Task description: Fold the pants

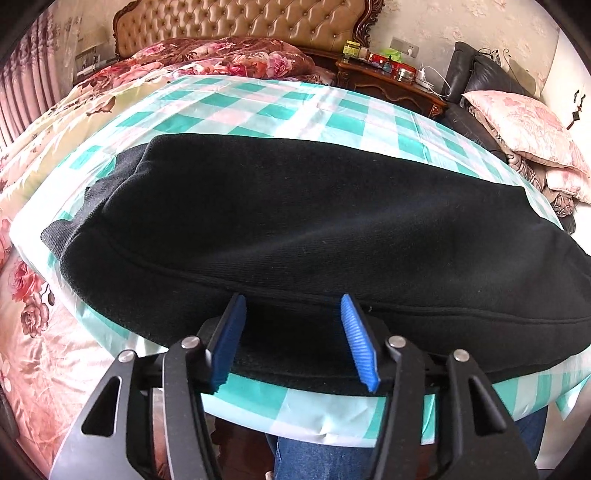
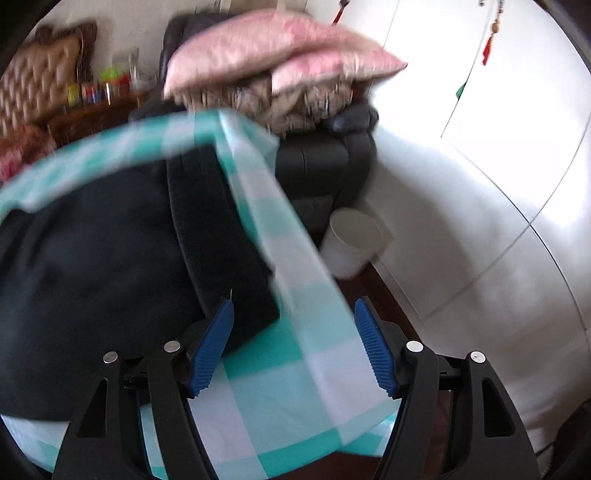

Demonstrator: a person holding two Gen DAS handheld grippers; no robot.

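Note:
Black pants (image 1: 295, 229) lie folded lengthwise across a teal-and-white checked cloth (image 1: 280, 107) on the bed. My left gripper (image 1: 293, 302) is open, its blue pads (image 1: 229, 339) just above the pants' near edge. In the blurred right wrist view the pants (image 2: 92, 266) fill the left, with the ribbed waistband end (image 2: 218, 236) by the cloth's edge (image 2: 295, 280). My right gripper (image 2: 293, 306) is open, with its left pad over the waistband corner and the right pad past the cloth's edge.
A floral quilt (image 1: 40, 302) lies left of the cloth, a tufted headboard (image 1: 240, 22) behind. A cluttered nightstand (image 1: 391, 74) and a dark chair with pink pillows (image 1: 524, 125) stand at the right. A white bin (image 2: 351, 240) sits on the floor. My jeans (image 1: 317, 458) show below.

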